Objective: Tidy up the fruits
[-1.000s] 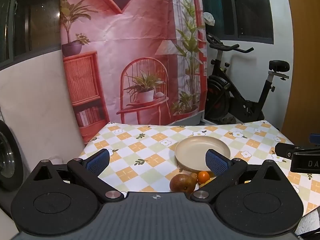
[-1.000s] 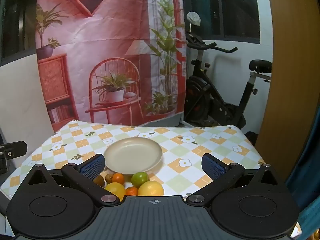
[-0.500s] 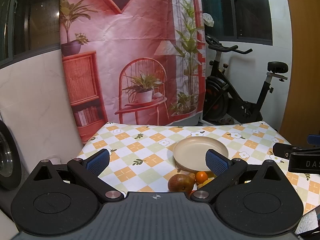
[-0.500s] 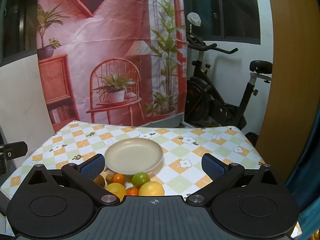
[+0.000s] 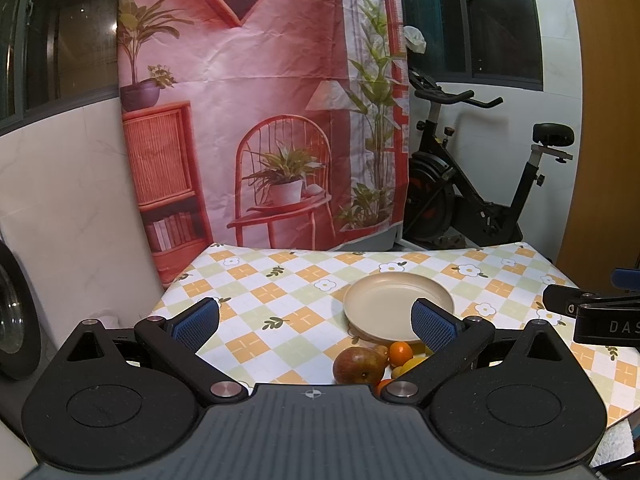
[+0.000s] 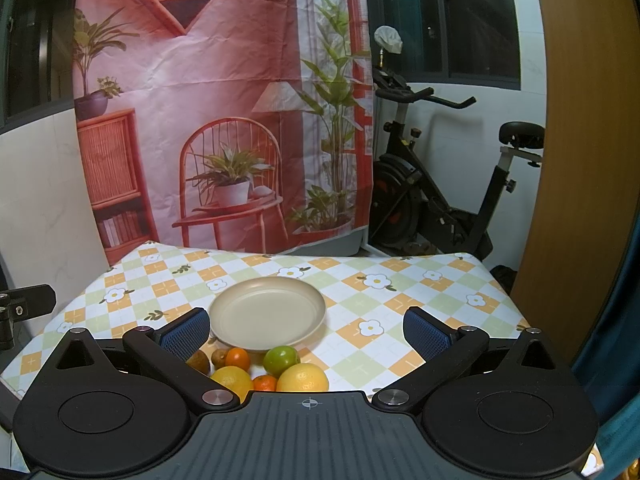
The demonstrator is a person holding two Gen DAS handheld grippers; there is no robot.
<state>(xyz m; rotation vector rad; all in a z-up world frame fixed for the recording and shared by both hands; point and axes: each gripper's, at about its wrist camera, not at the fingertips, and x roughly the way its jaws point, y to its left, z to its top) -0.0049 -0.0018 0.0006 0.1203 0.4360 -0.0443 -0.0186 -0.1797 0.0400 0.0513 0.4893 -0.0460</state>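
Observation:
An empty beige plate (image 5: 400, 300) (image 6: 266, 312) sits mid-table on the checked cloth. Fruit lies in a cluster at its near side. The left wrist view shows a brown-red pear (image 5: 358, 365) and a small orange (image 5: 401, 352). The right wrist view shows a green fruit (image 6: 281, 358), two yellow fruits (image 6: 303, 377) (image 6: 232, 378), small oranges (image 6: 237, 358) and brown kiwis (image 6: 199, 360). My left gripper (image 5: 316, 322) is open and empty, above the table's left part. My right gripper (image 6: 306, 330) is open and empty, above the fruit cluster.
The checked tablecloth (image 6: 400, 284) ends at a near edge below both grippers. A printed backdrop (image 6: 224, 100) hangs behind the table, and an exercise bike (image 6: 440, 200) stands at the back right. The other gripper's tip (image 5: 592, 312) shows at the right edge.
Both views have drifted only slightly; the plate and fruit sit a touch further left in the left wrist view. Nothing was gripped or released.

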